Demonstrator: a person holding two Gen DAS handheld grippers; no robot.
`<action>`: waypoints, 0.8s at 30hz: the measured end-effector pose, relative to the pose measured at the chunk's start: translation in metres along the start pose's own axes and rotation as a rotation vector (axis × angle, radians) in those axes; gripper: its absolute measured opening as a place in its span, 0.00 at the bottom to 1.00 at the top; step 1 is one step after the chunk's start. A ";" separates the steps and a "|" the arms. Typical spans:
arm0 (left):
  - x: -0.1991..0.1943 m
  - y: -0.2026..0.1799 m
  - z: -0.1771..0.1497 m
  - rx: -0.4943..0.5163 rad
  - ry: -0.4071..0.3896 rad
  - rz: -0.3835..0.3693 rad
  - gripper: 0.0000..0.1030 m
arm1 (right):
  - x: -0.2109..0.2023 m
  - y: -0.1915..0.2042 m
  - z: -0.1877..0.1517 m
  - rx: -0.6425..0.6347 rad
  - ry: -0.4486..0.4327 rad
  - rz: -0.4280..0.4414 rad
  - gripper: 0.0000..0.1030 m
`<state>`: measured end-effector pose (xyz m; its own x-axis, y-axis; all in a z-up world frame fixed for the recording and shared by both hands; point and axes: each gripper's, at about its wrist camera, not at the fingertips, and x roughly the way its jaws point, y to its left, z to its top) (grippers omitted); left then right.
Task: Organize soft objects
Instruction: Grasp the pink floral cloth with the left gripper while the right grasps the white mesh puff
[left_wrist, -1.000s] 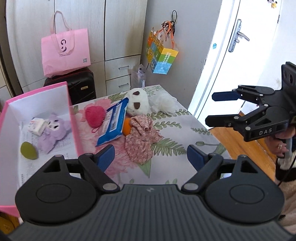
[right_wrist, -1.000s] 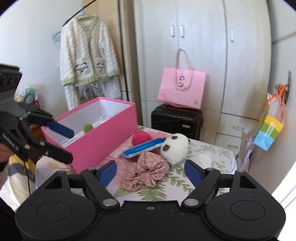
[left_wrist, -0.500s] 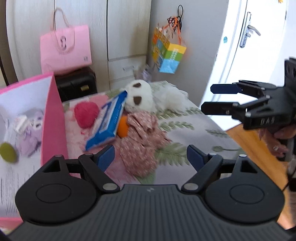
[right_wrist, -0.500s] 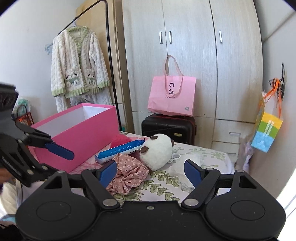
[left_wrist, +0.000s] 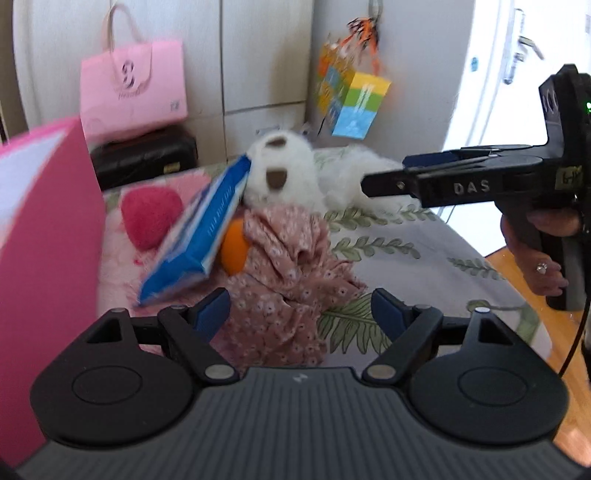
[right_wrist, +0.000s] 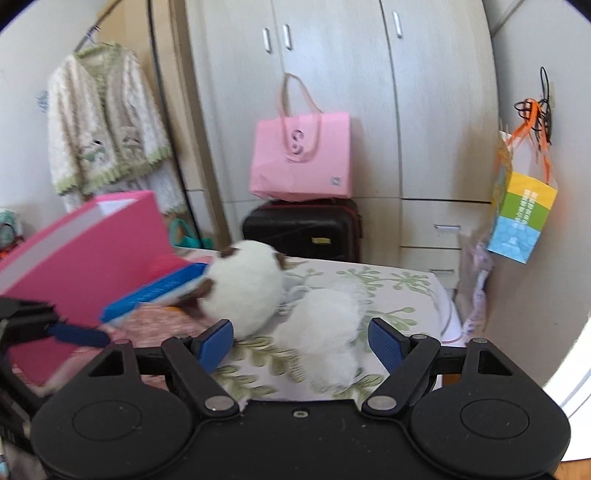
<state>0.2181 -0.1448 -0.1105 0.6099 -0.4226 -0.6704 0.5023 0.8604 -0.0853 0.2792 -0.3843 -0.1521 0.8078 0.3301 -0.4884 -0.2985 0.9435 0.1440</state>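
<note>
The crumpled pink floral fabric (left_wrist: 291, 273) lies on the leaf-printed bedcover (left_wrist: 391, 243), just ahead of the downward-tilted left gripper (left_wrist: 299, 314), whose jaws are closing with nothing pressed between them. Against the cloth lean an orange ball (left_wrist: 233, 249) and a blue-and-white flat packet (left_wrist: 199, 232); behind sits a fluffy white plush with brown patches (right_wrist: 243, 284) (soft, round). The right gripper (right_wrist: 301, 341) hovers spread wide, empty, near the white fur. A glossy pink cardboard box (right_wrist: 74, 251) stands on the left.

1. Left wrist view looks down along its jaws, close over the floral cloth (left_wrist: 291, 266) on the bed
2. Right wrist view faces the wardrobe, near the white plush (right_wrist: 243, 284)
3. Both share plush, pink bag (left_wrist: 133, 92), pink box (right_wrist: 85, 251)
</note>
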 end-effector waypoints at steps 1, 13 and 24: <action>0.006 0.000 -0.001 -0.018 0.005 0.005 0.79 | 0.006 -0.002 0.000 -0.002 0.003 -0.008 0.81; 0.028 -0.028 -0.013 0.062 -0.089 0.160 0.80 | 0.039 -0.006 -0.011 -0.001 0.018 -0.027 0.66; 0.021 -0.036 -0.016 0.045 -0.105 0.183 0.25 | 0.007 0.016 -0.034 0.100 -0.047 -0.156 0.39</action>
<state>0.2031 -0.1801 -0.1333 0.7528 -0.2894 -0.5912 0.4026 0.9130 0.0657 0.2625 -0.3681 -0.1821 0.8637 0.1788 -0.4712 -0.1179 0.9807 0.1560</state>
